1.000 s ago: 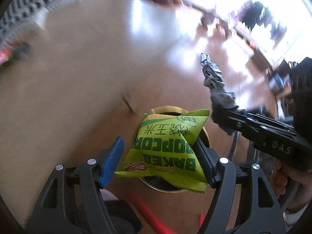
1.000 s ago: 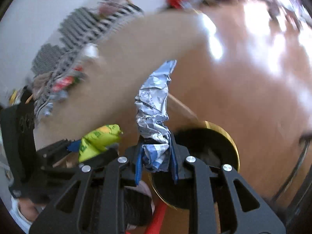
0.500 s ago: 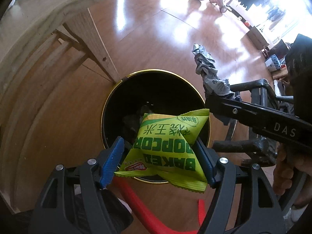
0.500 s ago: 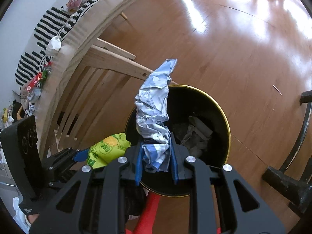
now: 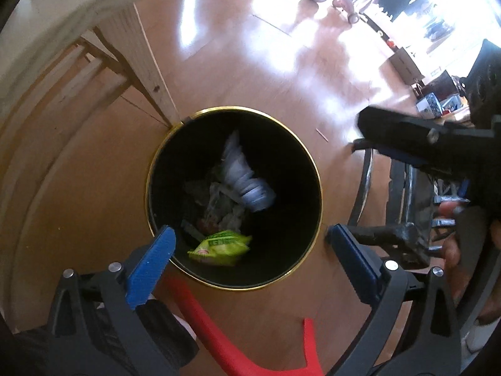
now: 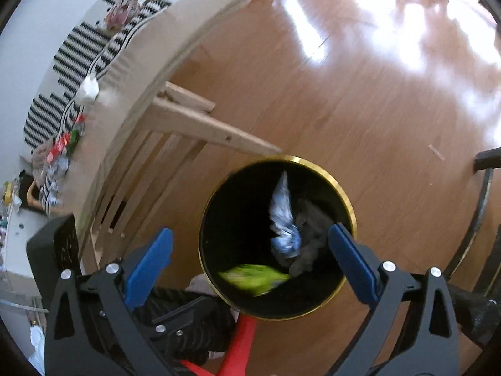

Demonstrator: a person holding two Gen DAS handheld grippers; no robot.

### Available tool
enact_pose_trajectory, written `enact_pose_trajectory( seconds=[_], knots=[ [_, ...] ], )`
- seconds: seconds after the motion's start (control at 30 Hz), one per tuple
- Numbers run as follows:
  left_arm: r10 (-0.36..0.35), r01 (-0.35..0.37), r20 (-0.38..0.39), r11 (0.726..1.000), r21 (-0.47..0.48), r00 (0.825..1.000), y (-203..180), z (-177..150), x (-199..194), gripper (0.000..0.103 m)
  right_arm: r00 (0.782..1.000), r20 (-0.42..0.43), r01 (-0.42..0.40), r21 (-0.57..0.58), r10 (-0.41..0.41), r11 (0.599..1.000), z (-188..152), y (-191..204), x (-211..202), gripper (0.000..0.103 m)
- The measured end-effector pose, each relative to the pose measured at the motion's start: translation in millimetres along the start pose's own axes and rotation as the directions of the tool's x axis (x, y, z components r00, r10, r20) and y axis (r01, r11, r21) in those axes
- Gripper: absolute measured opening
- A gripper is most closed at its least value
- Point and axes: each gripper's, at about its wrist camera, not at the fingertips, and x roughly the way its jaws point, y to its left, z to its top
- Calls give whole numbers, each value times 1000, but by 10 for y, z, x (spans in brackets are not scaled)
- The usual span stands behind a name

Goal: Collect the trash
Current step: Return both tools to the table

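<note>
A black bin with a gold rim point(image 5: 153, 169) point(image 6: 350, 206) stands on the wood floor below both grippers. Inside it lie the green popcorn bag point(image 5: 220, 244) point(image 6: 253, 277) and the crumpled silver-blue wrapper point(image 5: 245, 181) point(image 6: 285, 222), both blurred, on top of older trash. My left gripper point(image 5: 250, 257) hangs over the bin, its jaws opening wide with nothing between the blue pads. My right gripper point(image 6: 250, 260) is also over the bin, jaws opening wide and empty; it shows as a black arm point(image 5: 422, 138) at the right of the left wrist view.
A pale wooden table point(image 6: 175, 31) with slatted legs point(image 5: 147, 72) stands just beside the bin, with a striped cloth point(image 6: 78, 50) and scraps on top. A red bar point(image 5: 219, 322) lies near the bin. Black chair legs point(image 5: 366, 181) stand to the right. A hand point(image 5: 454, 244) grips the right tool.
Both grippers have opened and let go. The popcorn bag and the silver-blue wrapper have dropped into the bin. Both views now look more steeply down onto the bin.
</note>
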Motion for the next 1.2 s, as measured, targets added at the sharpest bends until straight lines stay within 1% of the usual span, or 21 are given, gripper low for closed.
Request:
enact_pose_trajectory(
  seconds=[0.07,0.1,0.17,0.23,0.3,0.37,0.43,0.47,0.5,0.57,0.6,0.67,0.7,0.73,0.8,0.87,0.93,1.0,1.07,1.13,1.2],
  knots=[
    [32,-32,49,999,-2,998,-1,12,-129,97,999,29,32,12,-32,999,41,-32,-86,96],
    [57,-55,97,998,-21,994,14,30,-271,97,997,59,40,6,-40,999,60,-20,-141,96],
    [72,-62,177,996,-64,982,76,80,-521,97,992,107,66,-16,-64,998,76,27,-211,96],
    [126,-95,270,988,-122,955,185,121,-867,97,987,143,78,-48,-71,996,107,139,-238,96],
    [175,-119,350,977,-177,920,343,143,-1223,97,986,162,62,-76,-49,995,132,295,-234,96],
    [223,-141,399,964,-225,889,525,114,-1517,97,985,172,47,-126,-24,991,161,524,-197,96],
    [286,-167,439,942,-290,852,787,25,-1855,97,984,178,46,-190,-12,981,186,791,-139,96],
    [315,-177,451,930,-322,835,923,-40,-1999,97,983,181,46,-218,-6,975,196,906,-108,96],
    [360,-195,460,910,-366,812,1141,-142,-2187,97,982,190,48,-262,2,964,201,1070,-75,96],
    [441,-240,448,867,-437,778,1487,-319,-2434,97,979,205,53,-329,16,943,227,1349,-6,96],
    [494,-273,422,832,-483,760,1730,-429,-2567,97,977,212,55,-375,28,925,253,1556,71,96],
    [564,-310,363,768,-561,741,2164,-599,-2751,97,976,211,52,-439,46,897,300,1849,199,96],
    [599,-322,319,722,-613,735,2471,-729,-2842,97,979,195,40,-479,62,877,356,2079,308,96],
    [621,-328,293,689,-646,727,2670,-792,-2923,97,980,187,32,-501,72,865,384,2207,363,96],
    [670,-350,243,621,-701,701,3070,-922,-3100,97,979,180,29,-570,91,821,484,2572,506,96],
    [710,-385,196,567,-729,676,3401,-1004,-3227,97,977,187,40,-632,102,774,604,2920,645,96],
    [728,-405,167,540,-738,665,3658,-1007,-3290,97,979,179,46,-667,100,743,729,3179,785,96],
    [736,-426,132,518,-741,664,3948,-934,-3312,97,982,166,55,-691,85,721,894,3415,971,96],
    [737,-440,113,511,-738,666,4193,-889,-3304,97,986,153,58,-706,72,706,1041,3586,1146,96],
    [727,-444,102,518,-731,679,4440,-808,-3232,97,989,138,62,-728,58,683,1173,3780,1352,96],
    [724,-447,98,520,-728,683,4646,-758,-3205,97,988,142,73,-752,54,655,1242,3942,1494,96]
  ],
)
